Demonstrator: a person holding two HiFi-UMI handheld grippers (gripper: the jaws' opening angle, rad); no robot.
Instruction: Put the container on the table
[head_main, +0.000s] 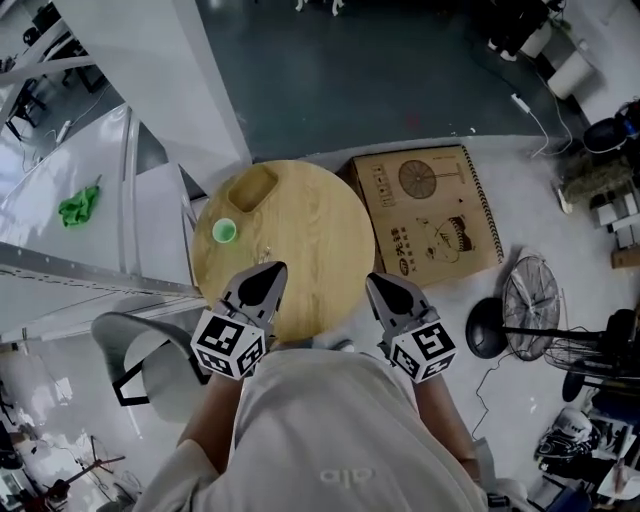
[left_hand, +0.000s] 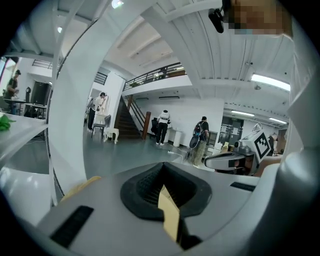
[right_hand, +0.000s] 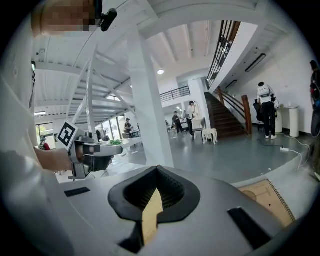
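A small green container (head_main: 224, 231) stands on the left part of the round wooden table (head_main: 310, 240). Behind it lies a tan square tray-like piece (head_main: 253, 187). My left gripper (head_main: 264, 276) hovers over the table's near edge, shut and empty, a short way right of and nearer than the green container. My right gripper (head_main: 384, 287) is level with it at the table's near right rim, also shut and empty. Both gripper views look out level across the hall: the left gripper (left_hand: 165, 182) and the right gripper (right_hand: 155, 192) show jaws pressed together, with only a sliver of tabletop between them.
On the floor to the right of the table lies a flat cardboard fan box (head_main: 430, 215), with a standing fan (head_main: 530, 295) beyond it. A white chair (head_main: 150, 365) is at the near left. A white bench with a green cloth (head_main: 80, 205) stands far left.
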